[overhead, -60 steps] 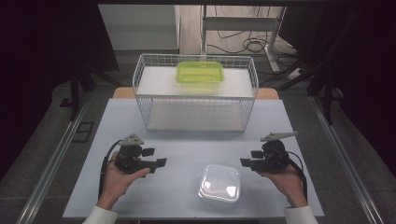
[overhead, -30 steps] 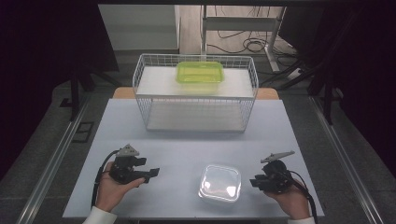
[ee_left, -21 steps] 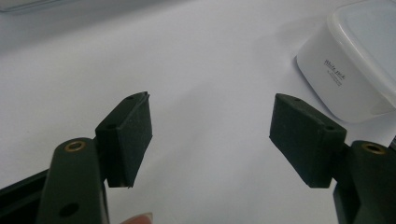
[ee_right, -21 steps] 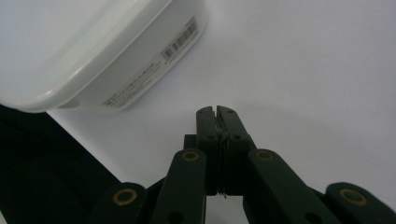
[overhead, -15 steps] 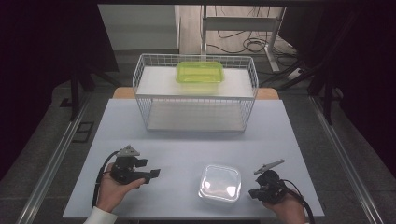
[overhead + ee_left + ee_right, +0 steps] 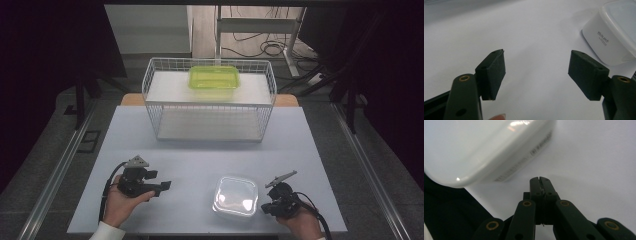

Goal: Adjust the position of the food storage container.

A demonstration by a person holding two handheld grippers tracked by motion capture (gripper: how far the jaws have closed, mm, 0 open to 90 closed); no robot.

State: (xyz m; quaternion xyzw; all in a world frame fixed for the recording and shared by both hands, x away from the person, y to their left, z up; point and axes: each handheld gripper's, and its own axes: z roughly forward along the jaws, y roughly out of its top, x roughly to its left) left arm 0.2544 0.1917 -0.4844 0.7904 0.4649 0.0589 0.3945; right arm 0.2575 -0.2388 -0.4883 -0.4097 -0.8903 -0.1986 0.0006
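A white lidded container (image 6: 235,195) sits near the table's front edge, right of centre. My right gripper (image 6: 266,207) lies low just beside its right front corner, jaws shut with nothing between them; in the right gripper view the closed tips (image 6: 539,180) rest on the table close to the container (image 6: 486,147), apart from it. My left gripper (image 6: 164,186) is held to the container's left, pointing toward it. Its jaws stand open and empty (image 6: 536,75), with the container (image 6: 614,37) some way ahead at the upper right.
A white wire basket (image 6: 207,125) stands at the back of the white table (image 6: 200,160), with a green lidded container (image 6: 214,77) on its upper shelf. Dark floor, cables and a metal frame surround the table.
Both hands have drawn back toward the front edge. The right hand has kept sinking toward the near edge, beside the white container's right corner. The left hand has held still over the last second.
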